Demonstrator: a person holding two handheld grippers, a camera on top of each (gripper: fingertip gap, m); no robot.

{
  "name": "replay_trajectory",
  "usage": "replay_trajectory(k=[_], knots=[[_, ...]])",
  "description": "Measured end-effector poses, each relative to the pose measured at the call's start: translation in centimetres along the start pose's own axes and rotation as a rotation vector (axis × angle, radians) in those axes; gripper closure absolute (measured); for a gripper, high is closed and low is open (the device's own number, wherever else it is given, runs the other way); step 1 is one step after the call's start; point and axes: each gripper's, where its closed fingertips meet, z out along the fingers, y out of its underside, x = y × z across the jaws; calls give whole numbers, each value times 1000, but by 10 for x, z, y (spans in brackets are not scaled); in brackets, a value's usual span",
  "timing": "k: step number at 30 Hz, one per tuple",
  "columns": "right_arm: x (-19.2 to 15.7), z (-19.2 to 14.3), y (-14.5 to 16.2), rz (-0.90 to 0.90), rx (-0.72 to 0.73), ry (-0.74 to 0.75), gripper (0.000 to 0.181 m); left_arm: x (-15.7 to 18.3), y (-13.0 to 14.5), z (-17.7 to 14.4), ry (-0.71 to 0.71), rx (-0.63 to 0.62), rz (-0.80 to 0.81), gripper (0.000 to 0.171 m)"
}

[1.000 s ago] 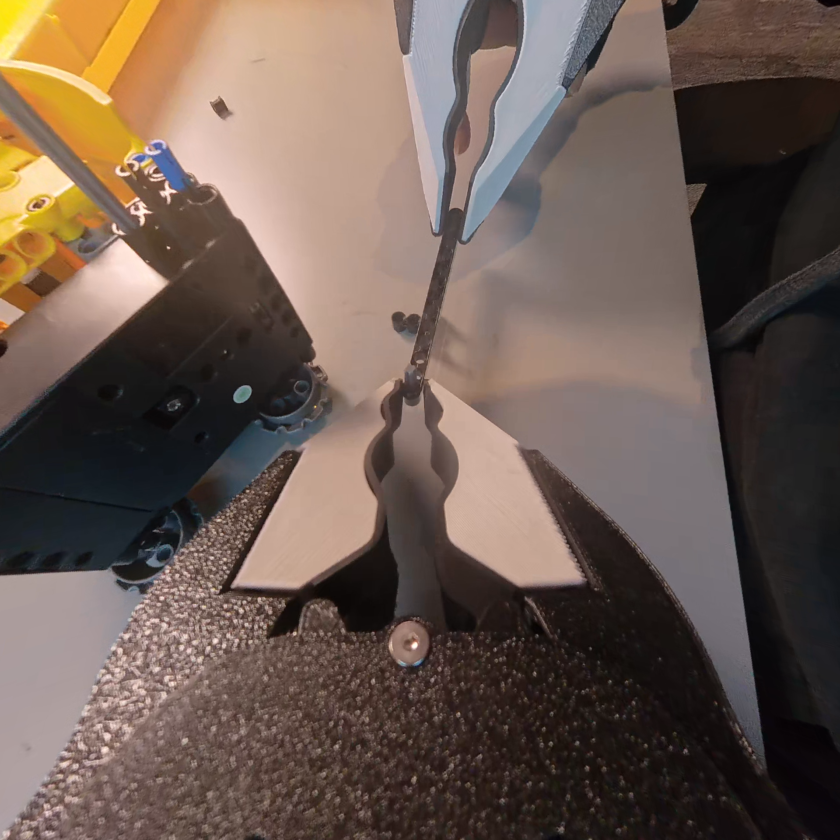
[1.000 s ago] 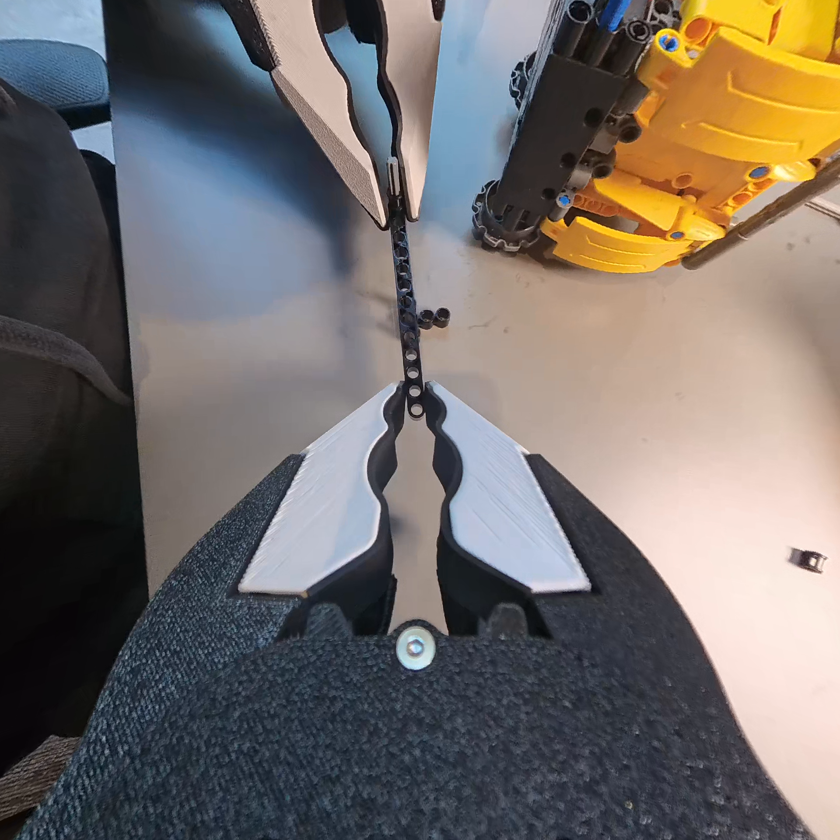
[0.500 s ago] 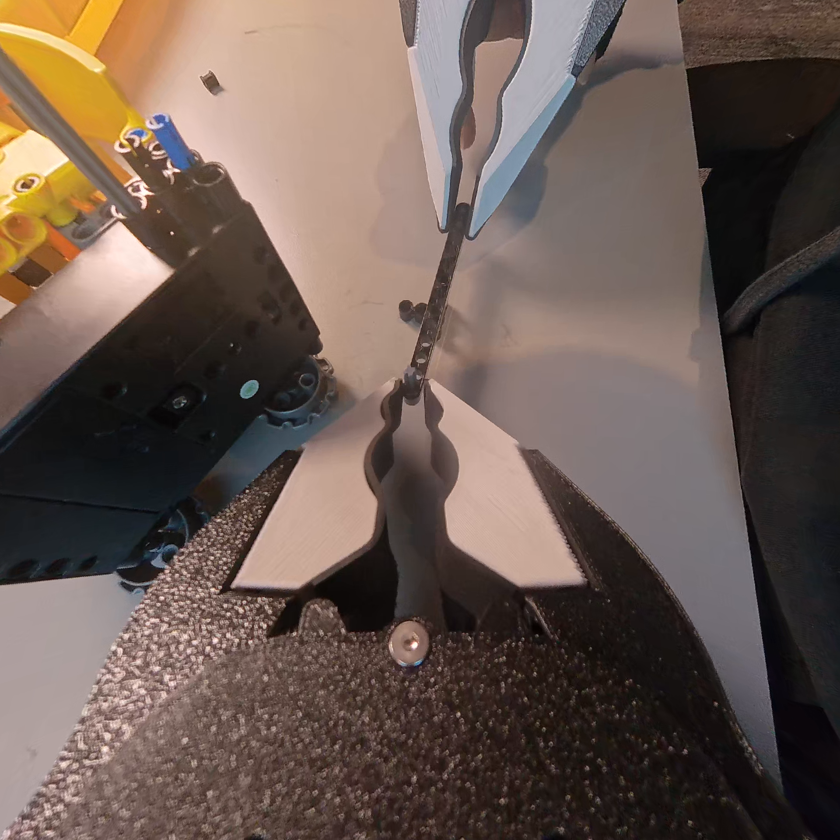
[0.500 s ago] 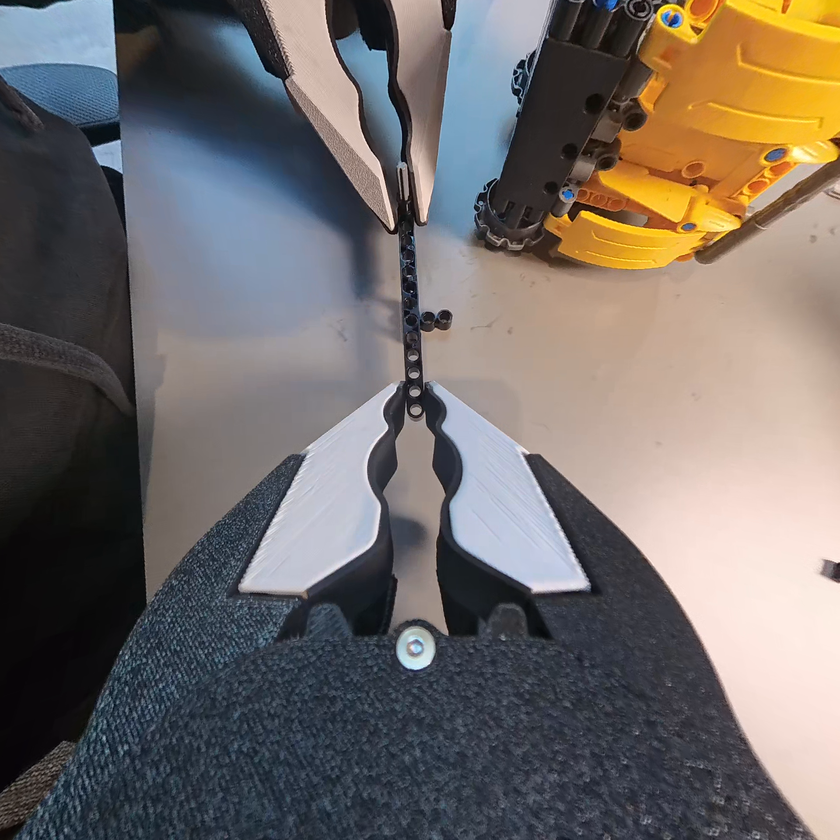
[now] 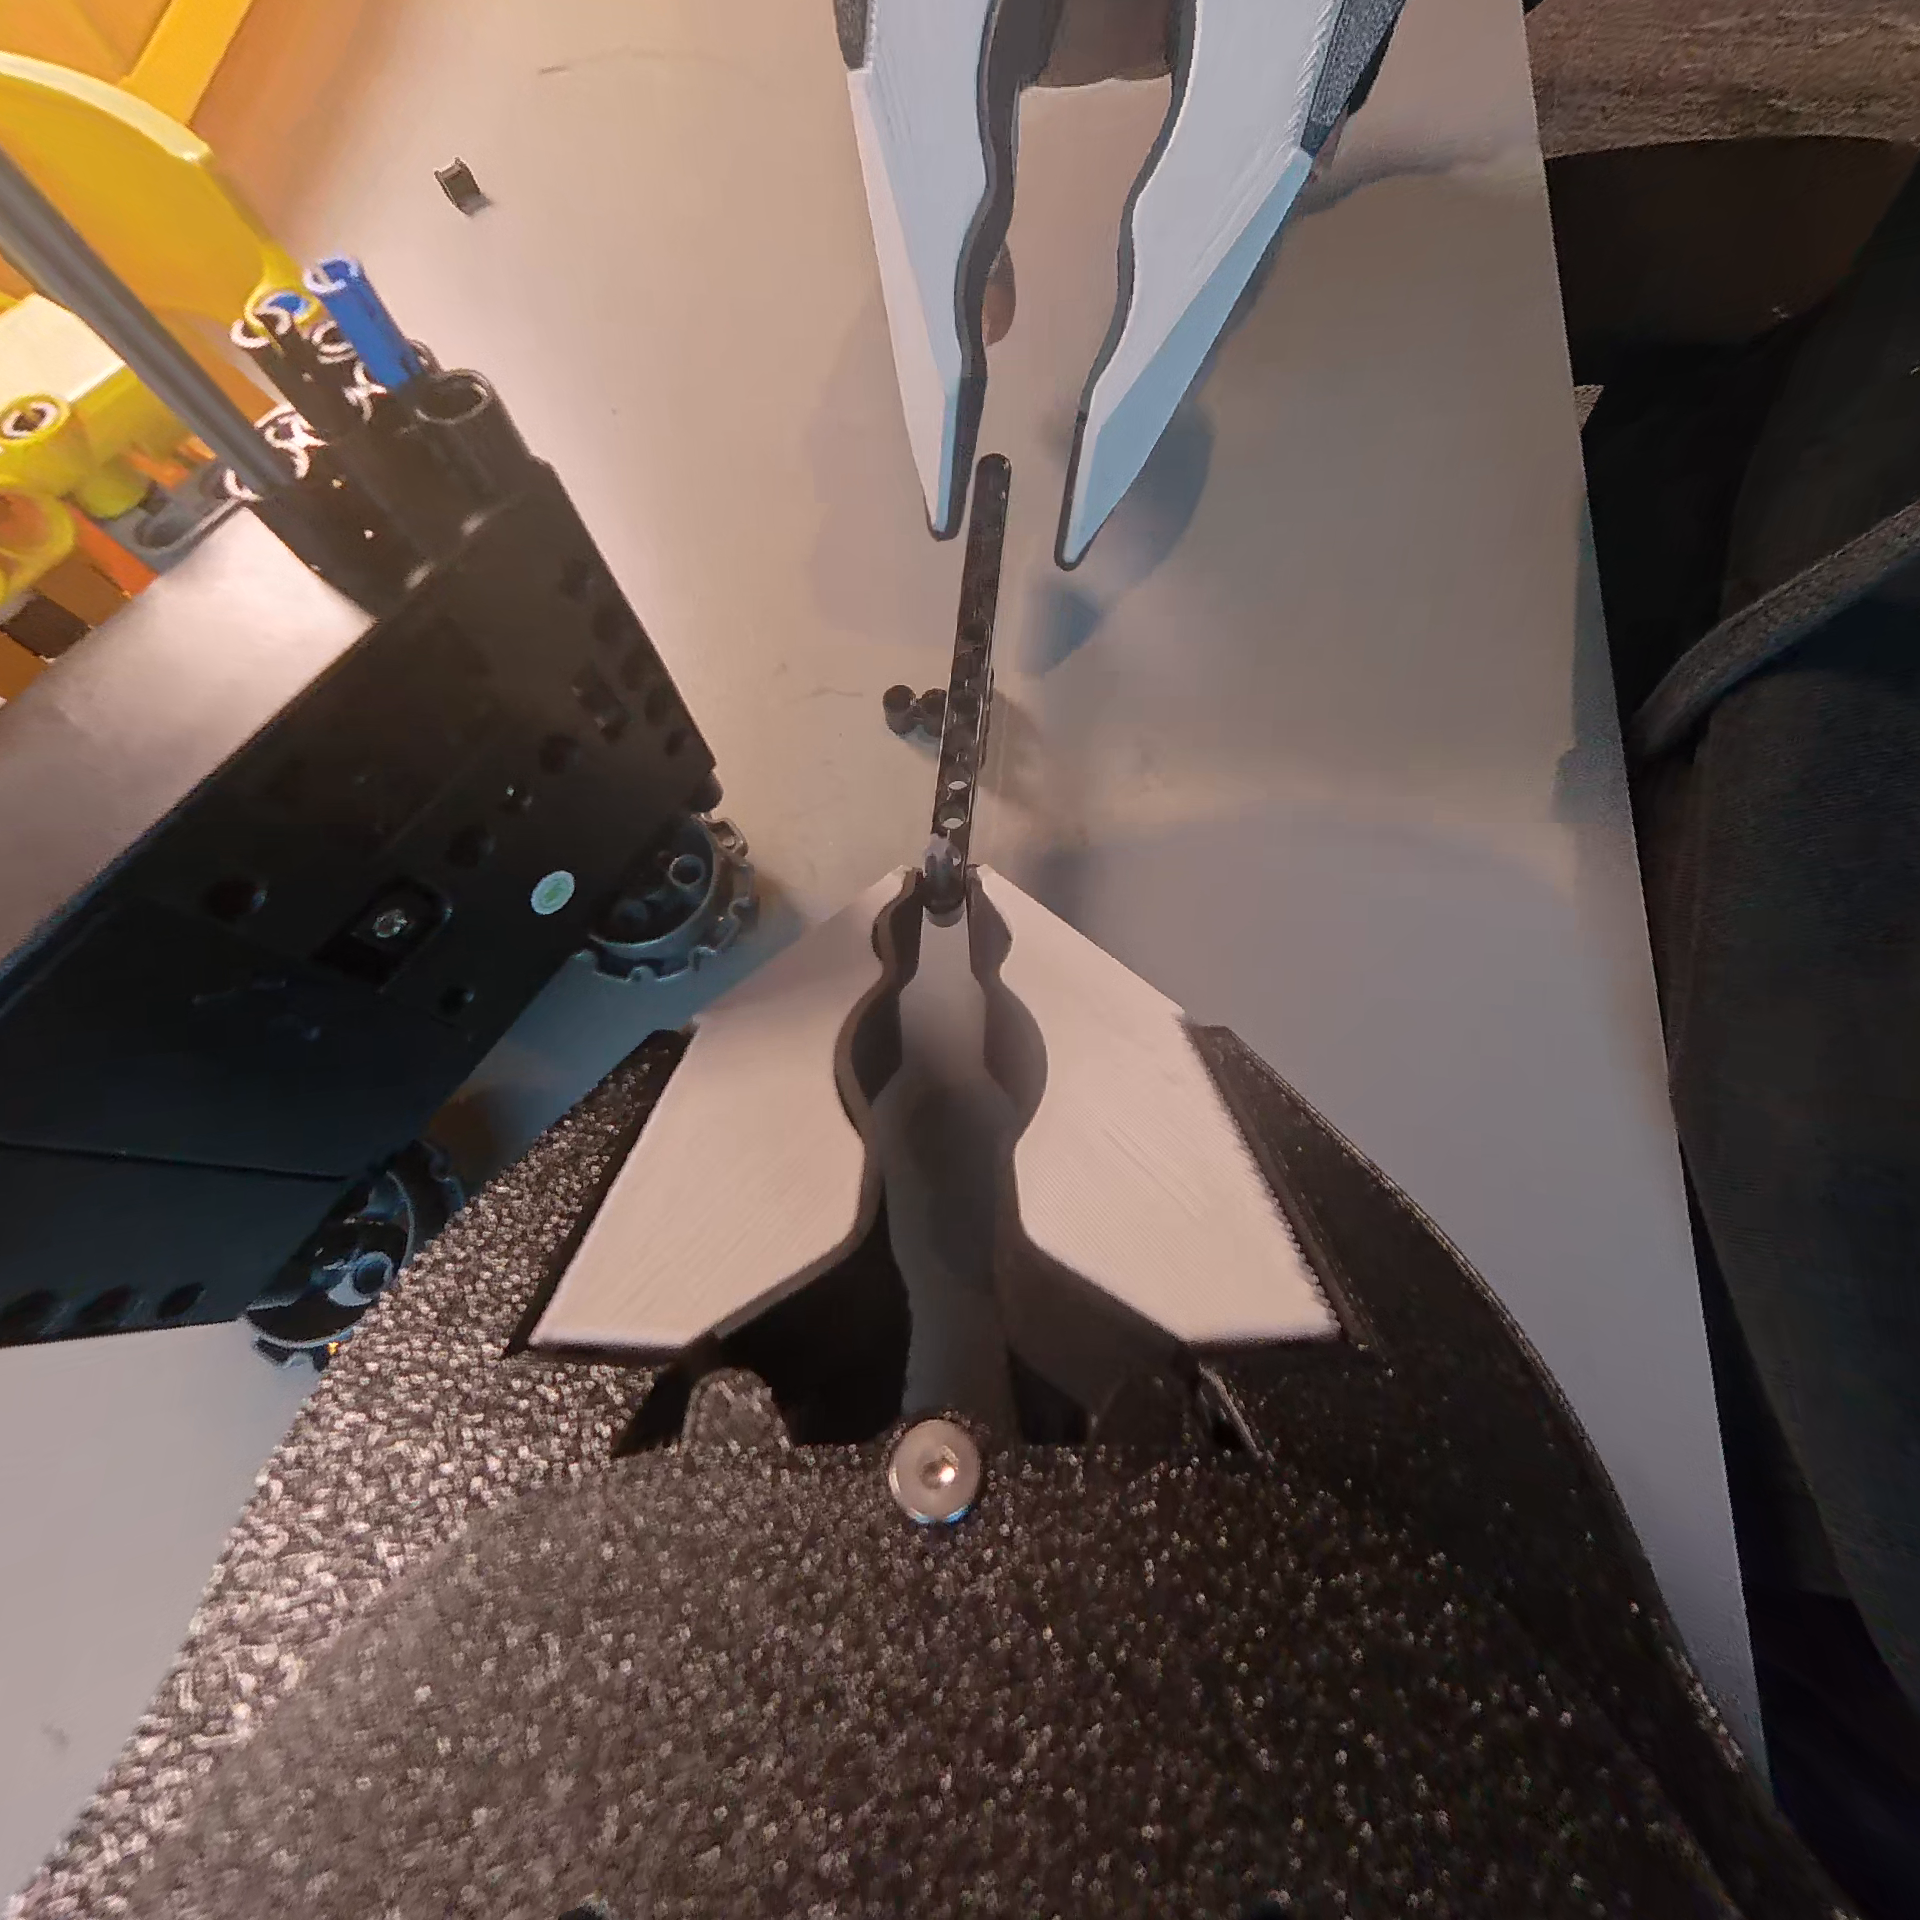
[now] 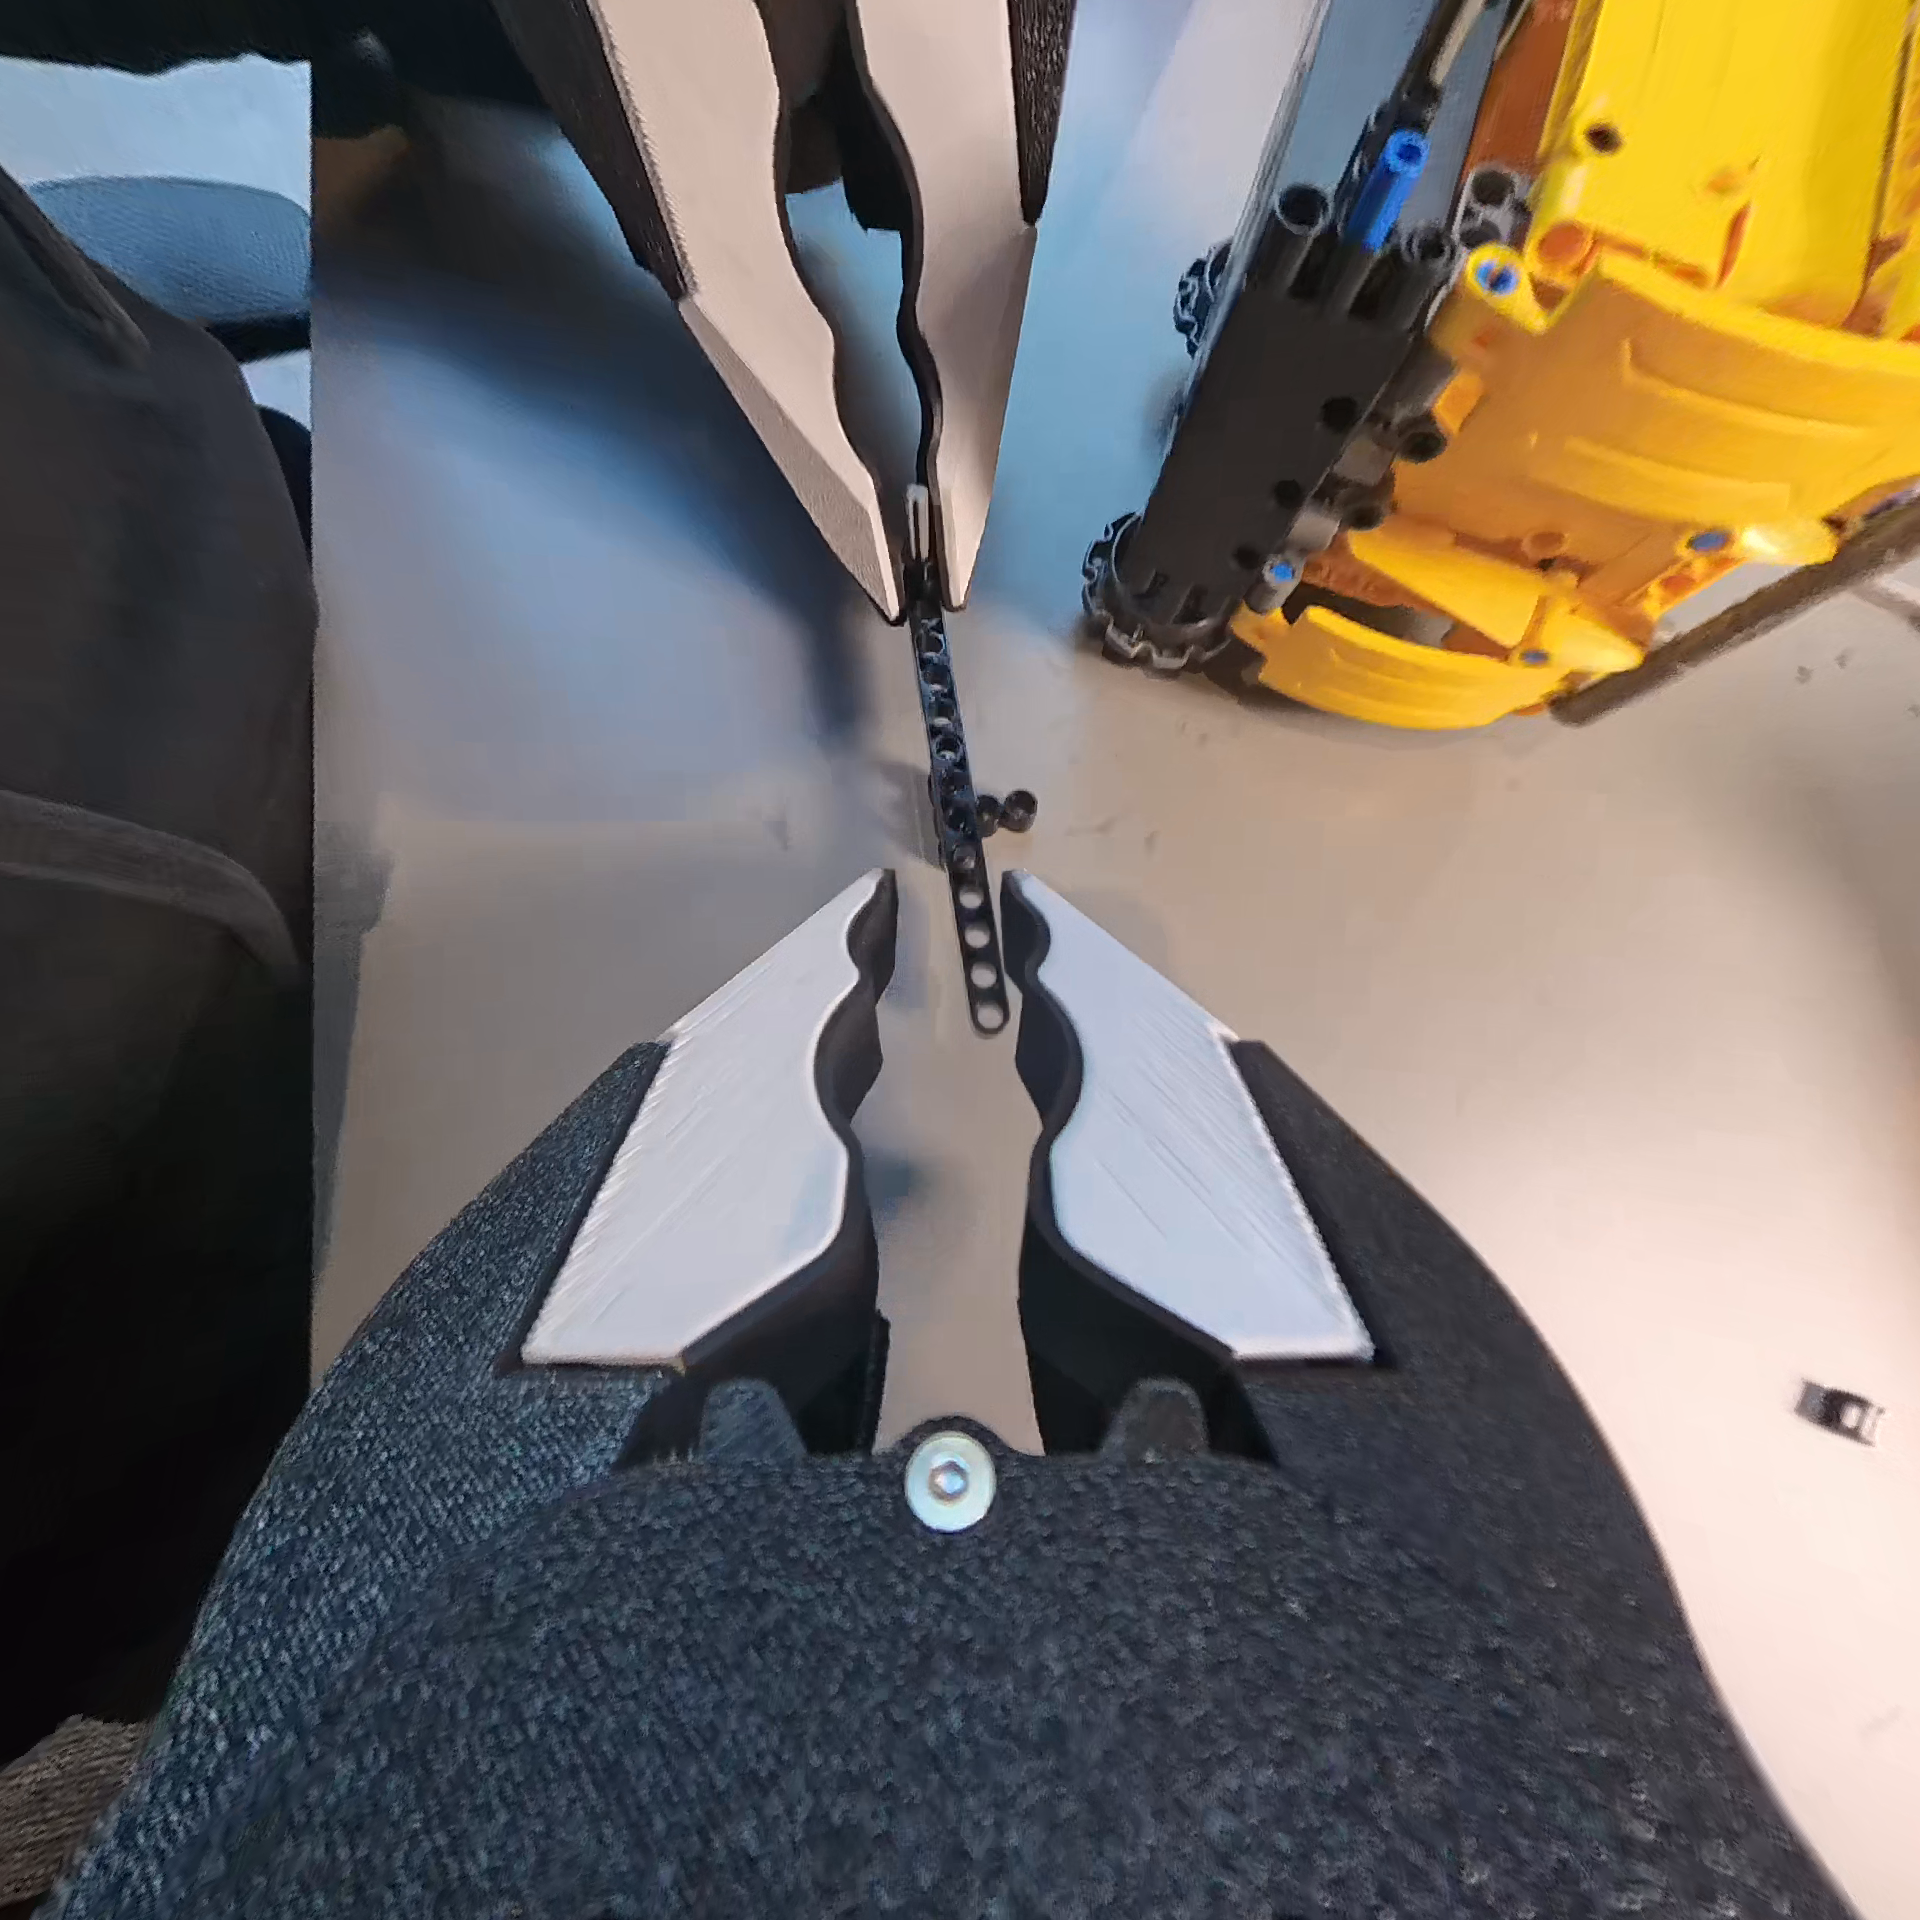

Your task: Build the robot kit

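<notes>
Both views are cut off at the top, so the far gripper's body is out of frame in each, and the lower half of each frame is filled by the near gripper's own black textured housing. The yellow and black brick-built model point(image 6: 1507, 416) runs off the upper right of the right wrist view; in the left wrist view only its black block point(image 5: 343, 831) and a few yellow parts at the upper left show.

The left gripper point(image 5: 948, 902) is clamped on the near end of a thin black beam with holes point(image 5: 971, 675), just above centre frame. The beam runs up the frame to the right gripper point(image 5: 1003, 530), whose fingers stand apart on either side of the beam's far end without pinching it.

The right wrist view confirms this: the right gripper point(image 6: 948, 883) is spread, the beam point(image 6: 961, 831) lying in the gap closer to the right-hand finger; whether it touches is unclear. At upper centre the left gripper point(image 6: 923, 603) grips the other end.

A small black connector piece point(image 6: 1006, 808) sits beside the beam's middle; whether it is attached or on the grey table point(image 6: 1455, 1039) is hard to tell. Only the right wrist view shows a tiny dark part point(image 6: 1837, 1413) at the right edge.
</notes>
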Motion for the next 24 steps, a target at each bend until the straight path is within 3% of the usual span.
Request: replay_trajectory(k=[8, 14, 24], knots=[[4, 12, -5, -75, -45, 0, 162, -1, 1, 0, 4, 0, 2, 166], [4, 19, -4, -66, -48, -28, 173, -1, 2, 1, 8, -3, 6, 166], [2, 21, -4, -45, -48, -33, 174, -1, 1, 2, 33, 9, -8, 164]])
